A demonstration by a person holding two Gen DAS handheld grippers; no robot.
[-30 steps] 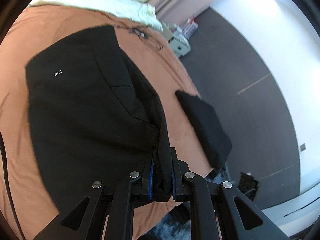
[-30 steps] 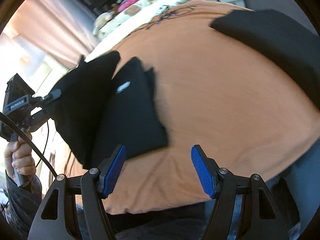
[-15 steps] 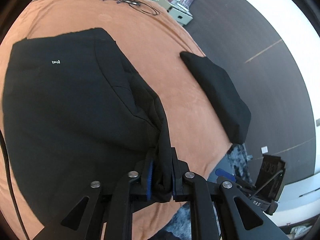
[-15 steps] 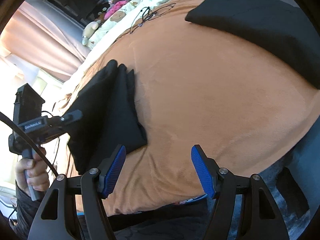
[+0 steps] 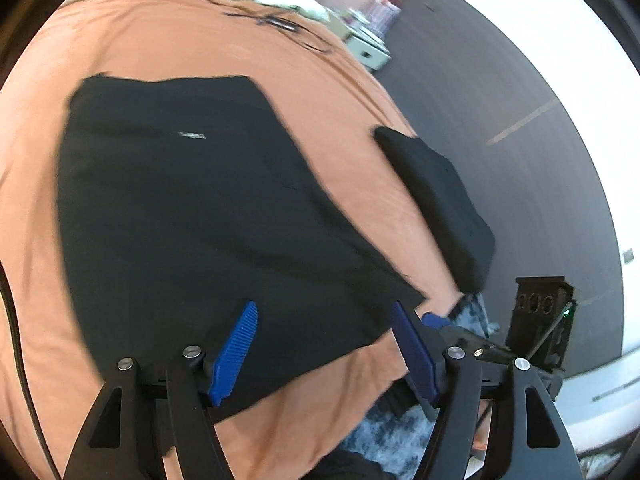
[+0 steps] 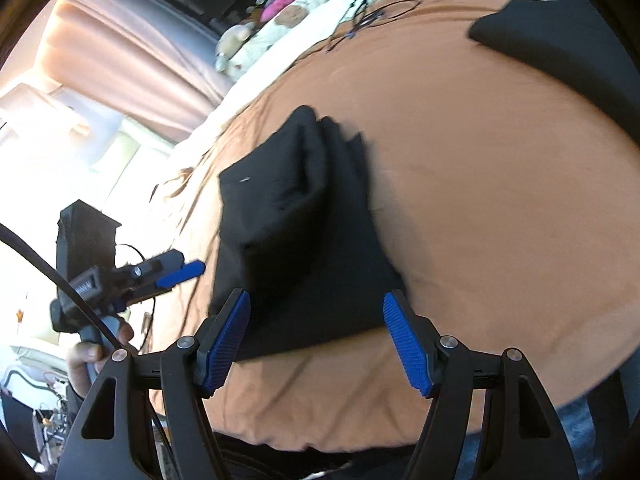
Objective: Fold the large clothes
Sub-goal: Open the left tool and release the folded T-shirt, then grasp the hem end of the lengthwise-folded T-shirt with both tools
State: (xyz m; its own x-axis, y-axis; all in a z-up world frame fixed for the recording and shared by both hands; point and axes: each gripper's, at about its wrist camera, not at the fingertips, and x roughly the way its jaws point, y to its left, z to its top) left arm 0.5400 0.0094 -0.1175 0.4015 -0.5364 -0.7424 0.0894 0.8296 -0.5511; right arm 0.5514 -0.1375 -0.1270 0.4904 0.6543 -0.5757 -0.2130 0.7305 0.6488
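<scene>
I am inspecting the scene at the point of release. The left tongs (image 5: 324, 344) are standing open with nothing between the blue pads; their jaws have just been opening, and the black garment (image 5: 192, 208) is lying flat on the orange bed cover (image 5: 168, 36) beneath and ahead of them, its near edge just beyond the pads. I am judging that the cloth was let go here so that the folded layer settles squarely over the one below.

The right tongs (image 6: 316, 340) are also standing open and empty, hovering above the near end of the same garment (image 6: 304, 232). From this side the cloth is showing a doubled ridge along its length, so I am reading the fold as made but not yet smoothed. In the right wrist view the left tongs (image 6: 180, 274) are sitting just beside the garment's left edge, apart from it, with a hand (image 6: 90, 360) gripping the handle.

A second, already folded black piece (image 5: 436, 208) is resting near the bed's right edge, well apart from the working garment; I am taking it as finished work set aside to keep the folding area free.

My assessment: one fold is completed, and a further fold or flattening is remaining.
</scene>
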